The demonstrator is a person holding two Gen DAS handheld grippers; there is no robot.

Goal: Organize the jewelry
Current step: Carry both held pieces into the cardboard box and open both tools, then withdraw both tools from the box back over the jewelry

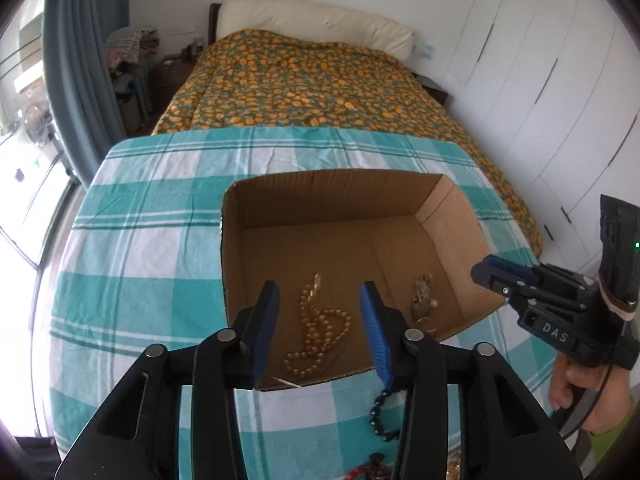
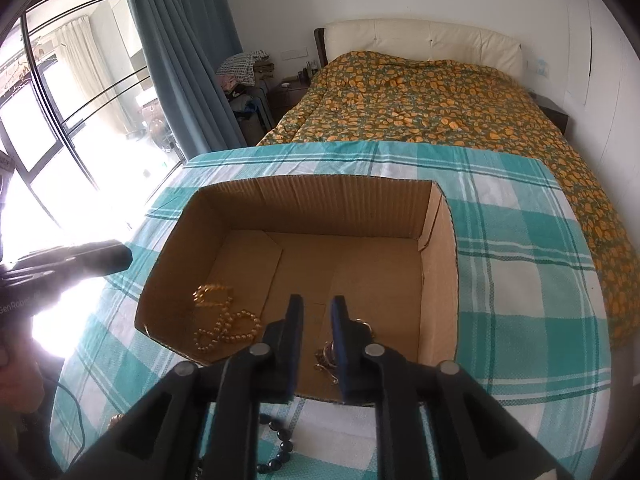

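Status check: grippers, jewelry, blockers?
Left gripper open, empty. Right gripper open, empty. Gold bead necklace in cardboard box; dark bead strand outside on cloth. No blockers.

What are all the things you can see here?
box: one, brown cardboard, open, on the checked cloth.
bead necklace: one, gold, coiled on the box floor, left part.
metal jewelry: one small pile, pale gold, on the box floor, right part.
dark beads: one string, black, on the cloth in front of the box.
cloth: one, teal and white checks, under the box.
bed: one, orange-patterned cover, behind the cloth.
curtain: one, grey-blue, by the window.
left gripper: one, black with blue pads, open above the necklace.
right gripper: one, black, open over the box's near edge.
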